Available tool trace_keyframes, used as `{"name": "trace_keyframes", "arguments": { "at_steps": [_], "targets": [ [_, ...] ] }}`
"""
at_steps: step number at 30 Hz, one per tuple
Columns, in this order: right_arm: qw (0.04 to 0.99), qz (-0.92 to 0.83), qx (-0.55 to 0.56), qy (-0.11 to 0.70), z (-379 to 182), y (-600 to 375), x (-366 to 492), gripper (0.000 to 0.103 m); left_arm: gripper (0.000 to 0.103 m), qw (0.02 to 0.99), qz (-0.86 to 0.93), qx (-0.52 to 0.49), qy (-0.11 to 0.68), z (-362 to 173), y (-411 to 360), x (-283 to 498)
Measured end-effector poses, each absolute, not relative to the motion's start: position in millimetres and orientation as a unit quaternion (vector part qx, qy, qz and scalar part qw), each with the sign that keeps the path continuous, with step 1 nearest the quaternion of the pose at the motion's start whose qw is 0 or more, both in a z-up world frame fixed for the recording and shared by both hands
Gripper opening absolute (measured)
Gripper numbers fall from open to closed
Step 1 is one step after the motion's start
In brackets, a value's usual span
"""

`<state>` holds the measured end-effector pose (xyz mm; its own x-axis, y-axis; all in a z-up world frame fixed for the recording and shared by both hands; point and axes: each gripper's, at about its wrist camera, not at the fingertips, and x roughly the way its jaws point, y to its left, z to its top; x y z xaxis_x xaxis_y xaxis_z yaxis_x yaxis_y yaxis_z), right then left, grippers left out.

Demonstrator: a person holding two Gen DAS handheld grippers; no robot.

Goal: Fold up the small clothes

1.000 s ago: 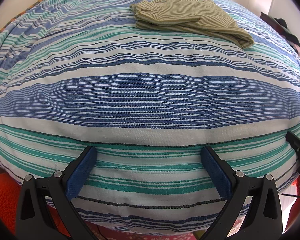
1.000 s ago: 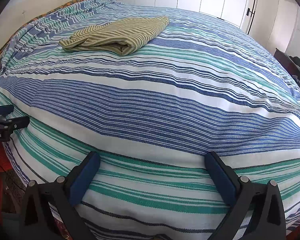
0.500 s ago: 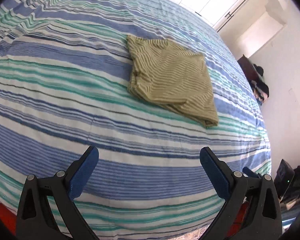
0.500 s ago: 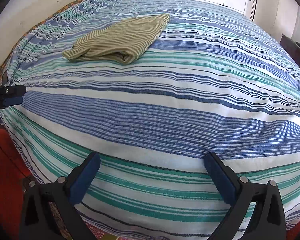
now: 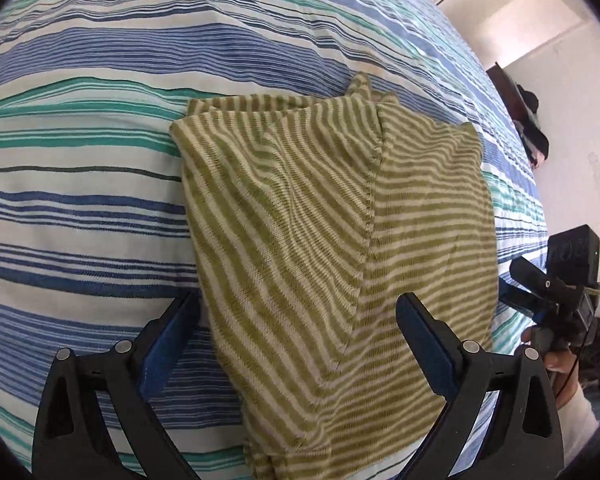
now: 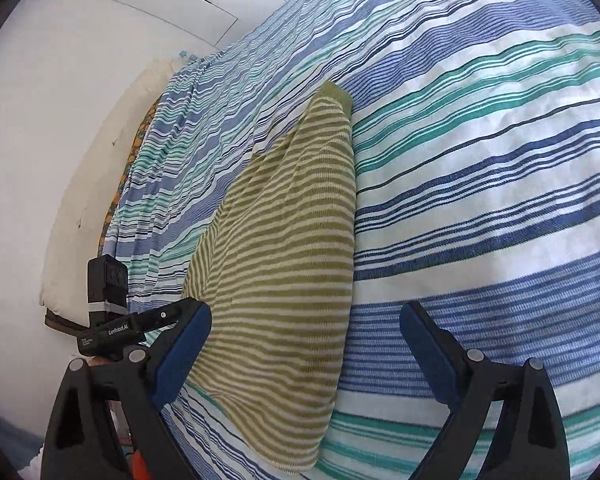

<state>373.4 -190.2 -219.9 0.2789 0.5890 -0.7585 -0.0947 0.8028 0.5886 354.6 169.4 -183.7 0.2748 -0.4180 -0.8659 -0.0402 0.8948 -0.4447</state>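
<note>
Hovering wide open over the striped garment (image 5: 332, 240) on the bed (image 5: 80, 208), both the left gripper (image 5: 296, 332) and the right gripper (image 6: 304, 340) (each empty) are needing one thing — a pinch on opposite corners.

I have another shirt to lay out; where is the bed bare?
The striped bedspread is bare to the right of the green striped garment, and also on its left. The garment's near end sits between both open grippers.

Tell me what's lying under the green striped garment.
The green striped garment lies on the blue-and-teal striped bedspread, which shows all around it. The garment looks folded into layers; anything between them or directly beneath is covered and cannot be seen.
</note>
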Motion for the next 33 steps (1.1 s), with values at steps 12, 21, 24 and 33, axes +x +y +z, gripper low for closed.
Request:
{"name": "trace_keyframes", "arguments": {
  "at_steps": [12, 21, 24, 33],
  "targets": [
    [0.81, 0.233, -0.01, 0.538, -192, -76, 374, 0.024, 0.019, 0.793, -0.108, -0.218, 0.559, -133, 159, 328],
    [0.831, 0.306, -0.057, 0.46, -73, -51, 308, 0.024, 0.019, 0.85, -0.139, -0.209, 0.463, -6, 163, 248],
    [0.83, 0.313, -0.027, 0.461, -57, -57, 306, 0.024, 0.025, 0.849, -0.132, -0.212, 0.466, -4, 163, 241],
    [0.836, 0.142, -0.116, 0.517, -107, -142, 252, 0.093, 0.073, 0.867, 0.028, -0.017, 0.497, -85, 115, 144]
  ]
}}
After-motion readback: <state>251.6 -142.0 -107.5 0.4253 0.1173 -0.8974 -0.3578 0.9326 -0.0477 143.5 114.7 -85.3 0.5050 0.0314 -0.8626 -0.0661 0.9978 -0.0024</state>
